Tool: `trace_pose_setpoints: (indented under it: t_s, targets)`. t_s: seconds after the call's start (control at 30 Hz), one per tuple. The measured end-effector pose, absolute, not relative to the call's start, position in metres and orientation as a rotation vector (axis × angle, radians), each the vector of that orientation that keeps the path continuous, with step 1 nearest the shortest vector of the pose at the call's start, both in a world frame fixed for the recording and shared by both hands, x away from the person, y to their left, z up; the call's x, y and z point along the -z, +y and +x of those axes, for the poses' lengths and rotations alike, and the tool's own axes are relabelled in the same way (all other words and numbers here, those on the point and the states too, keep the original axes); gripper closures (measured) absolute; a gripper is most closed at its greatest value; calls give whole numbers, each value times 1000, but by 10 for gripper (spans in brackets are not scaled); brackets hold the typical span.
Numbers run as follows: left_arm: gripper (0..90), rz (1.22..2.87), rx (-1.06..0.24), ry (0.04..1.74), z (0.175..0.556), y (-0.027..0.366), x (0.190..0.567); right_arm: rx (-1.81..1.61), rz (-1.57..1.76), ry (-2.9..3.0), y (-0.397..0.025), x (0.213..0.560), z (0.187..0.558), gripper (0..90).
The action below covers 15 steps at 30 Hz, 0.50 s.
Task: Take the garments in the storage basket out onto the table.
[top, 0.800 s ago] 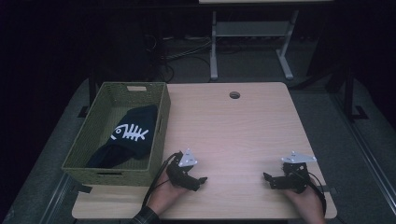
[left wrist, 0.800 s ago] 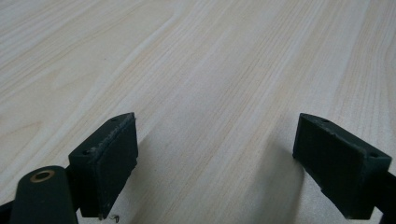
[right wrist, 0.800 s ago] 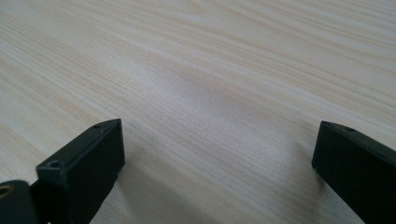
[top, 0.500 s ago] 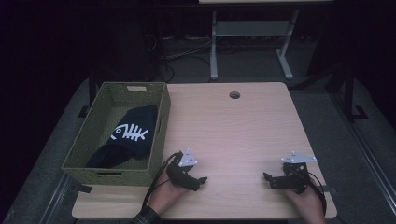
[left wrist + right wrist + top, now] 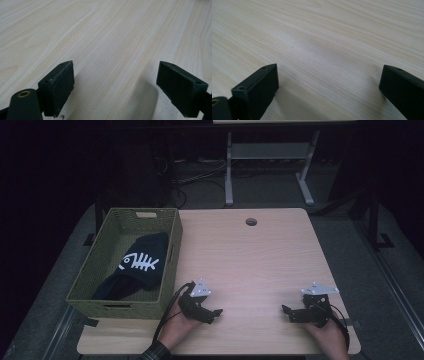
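Observation:
My left gripper (image 5: 216,314) rests low on the wooden table (image 5: 250,265) near its front edge, just right of the basket, held by a hand. Its jaws stand wide apart in the left gripper view (image 5: 116,87), with bare wood between them. My right gripper (image 5: 286,312) lies near the front right of the table, pointing left. It is open too, and the right gripper view (image 5: 328,90) has nothing but tabletop between its jaws.
A green woven basket (image 5: 170,265) stands on the table's left side. Inside it lies a dark cloth (image 5: 137,267) printed with a white fish skeleton. A round cable hole (image 5: 251,222) sits near the table's far edge. A metal stand (image 5: 270,160) is behind the table.

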State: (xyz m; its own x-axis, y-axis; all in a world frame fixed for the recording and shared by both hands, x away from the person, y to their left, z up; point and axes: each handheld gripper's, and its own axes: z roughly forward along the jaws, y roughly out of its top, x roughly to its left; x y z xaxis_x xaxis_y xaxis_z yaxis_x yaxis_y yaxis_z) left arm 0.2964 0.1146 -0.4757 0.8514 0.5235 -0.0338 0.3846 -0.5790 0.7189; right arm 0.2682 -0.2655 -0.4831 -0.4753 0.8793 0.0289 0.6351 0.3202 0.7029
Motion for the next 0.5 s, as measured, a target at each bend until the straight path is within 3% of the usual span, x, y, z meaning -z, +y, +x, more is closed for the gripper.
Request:
trace_pose_setpoints:
  t_s: [0.5]
  targets:
    - [140,2262,-247,654,297,119,465,-940,1349,2233,-266,483,268,20]
